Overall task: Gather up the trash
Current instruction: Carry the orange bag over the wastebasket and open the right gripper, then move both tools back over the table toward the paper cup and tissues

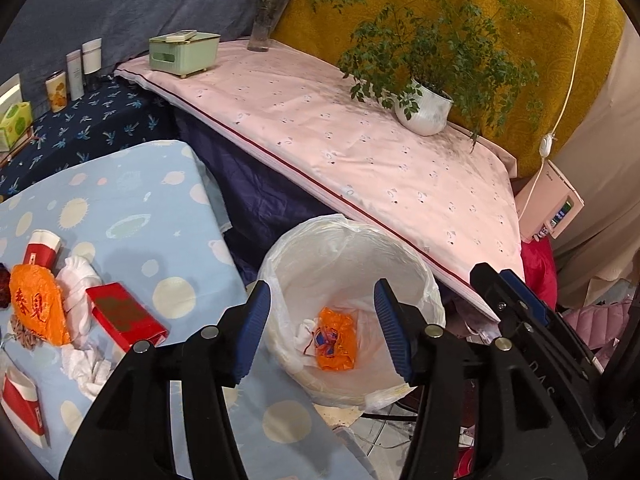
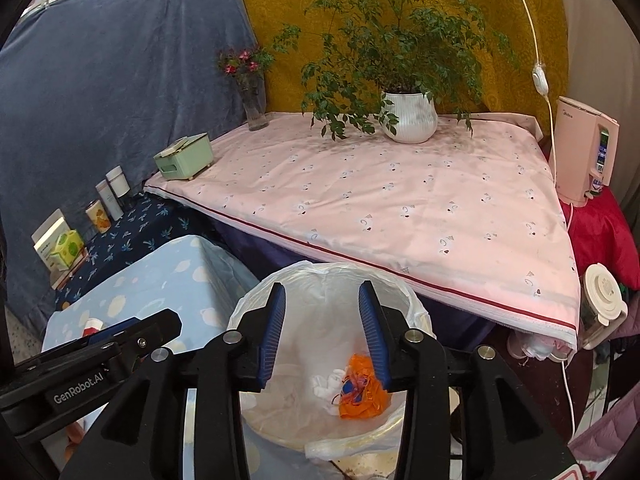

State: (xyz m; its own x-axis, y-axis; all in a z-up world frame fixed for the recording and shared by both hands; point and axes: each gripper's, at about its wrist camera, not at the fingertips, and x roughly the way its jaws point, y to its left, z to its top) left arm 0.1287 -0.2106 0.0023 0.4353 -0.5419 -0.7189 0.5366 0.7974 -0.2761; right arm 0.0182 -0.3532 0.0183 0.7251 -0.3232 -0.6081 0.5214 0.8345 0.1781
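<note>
Both hand-held grippers are hanging right over the bin [image 2: 332, 364], side by side: the left hand-held gripper [image 1: 322, 330] has its jaws spread wide with nothing between them, and the right hand-held gripper [image 2: 323, 338] is parted and empty too. My guess is a drop just went in, since they're parked above the opening and not over the mess.

The bin sits tucked against the corner of the blue spotted bench [image 1: 132, 200], so trash only has to travel a short hop off the edge. Its white liner is folded over the rim to keep the bag from slipping down. At the bottom of the bin there's an orange bag [image 1: 335, 338] touching a bit of white tissue [image 2: 330, 386].

Plenty left though. Out to the left of the bin, on the bench, there's another orange bag [image 1: 38, 304], a red box [image 1: 126, 316] just beside it, crumpled tissue [image 1: 86, 368] nearer the camera, and a red paper cup [image 1: 42, 250] farther back. The red box looks like the closest grab from the bin.
</note>
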